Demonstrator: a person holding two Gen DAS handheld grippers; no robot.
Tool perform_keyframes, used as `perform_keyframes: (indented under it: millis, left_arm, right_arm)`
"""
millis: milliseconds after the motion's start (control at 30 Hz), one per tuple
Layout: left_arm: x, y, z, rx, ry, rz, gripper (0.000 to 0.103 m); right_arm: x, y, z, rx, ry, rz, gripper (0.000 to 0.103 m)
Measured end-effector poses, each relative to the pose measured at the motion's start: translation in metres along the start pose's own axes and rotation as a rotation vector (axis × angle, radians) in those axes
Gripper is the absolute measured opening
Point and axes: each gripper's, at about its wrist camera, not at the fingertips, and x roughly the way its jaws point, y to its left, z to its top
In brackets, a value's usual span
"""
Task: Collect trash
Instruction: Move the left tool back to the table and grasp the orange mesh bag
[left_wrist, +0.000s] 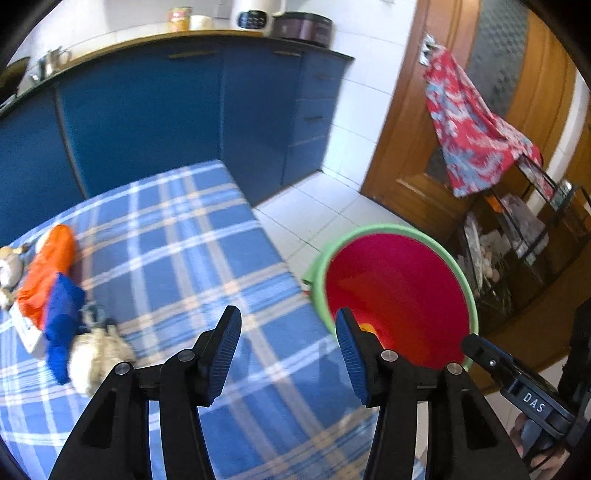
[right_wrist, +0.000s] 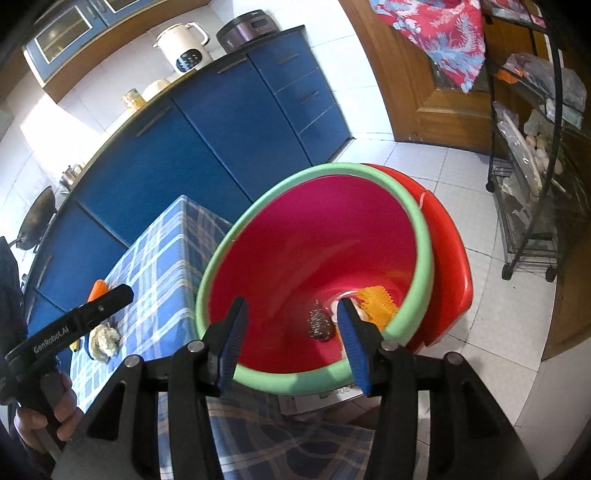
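Both hand-held grippers gape wide and empty: the left hand-held gripper (left_wrist: 288, 350) over the checked desk (left_wrist: 207, 236), trash pile (left_wrist: 55, 295) at its nine o'clock; the right hand-held gripper (right_wrist: 291, 343) above the red bucket (right_wrist: 295, 251), which holds scraps (right_wrist: 376, 306).

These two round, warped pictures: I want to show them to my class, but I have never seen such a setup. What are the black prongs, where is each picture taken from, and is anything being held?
Each picture comes from a wide-angle camera fixed on a hand-held gripper, looking along its two fingers. A person holds one in each hand. The left gripper hangs open over the checked tablecloth, holding nothing. There lie an orange wrapper, a blue wrapper and a crumpled tissue. The right gripper is open and empty above the red bucket, where some trash already lies, including an orange piece.
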Motion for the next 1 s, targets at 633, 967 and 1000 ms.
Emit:
perform_keyframes:
  millis: [633,967,1000]
  left_arm:
    - [-0.048,0.150,0.013,-0.178,-0.083,0.255,0.055]
    - [-0.019,0.207,0.011,-0.285,-0.014,0.304,0.055]
    - [-0.015,0.211,0.011,-0.294,-0.006,0.301,0.055]
  right_arm:
    - [0.008,0.083,0.007,-0.144,0.029,0.028,0.052]
    - [0.030,0.127,0.004,-0.226,0.071,0.050,0.052]
    - [0.034,0.131,0.003,-0.235,0.076,0.050,0.052]
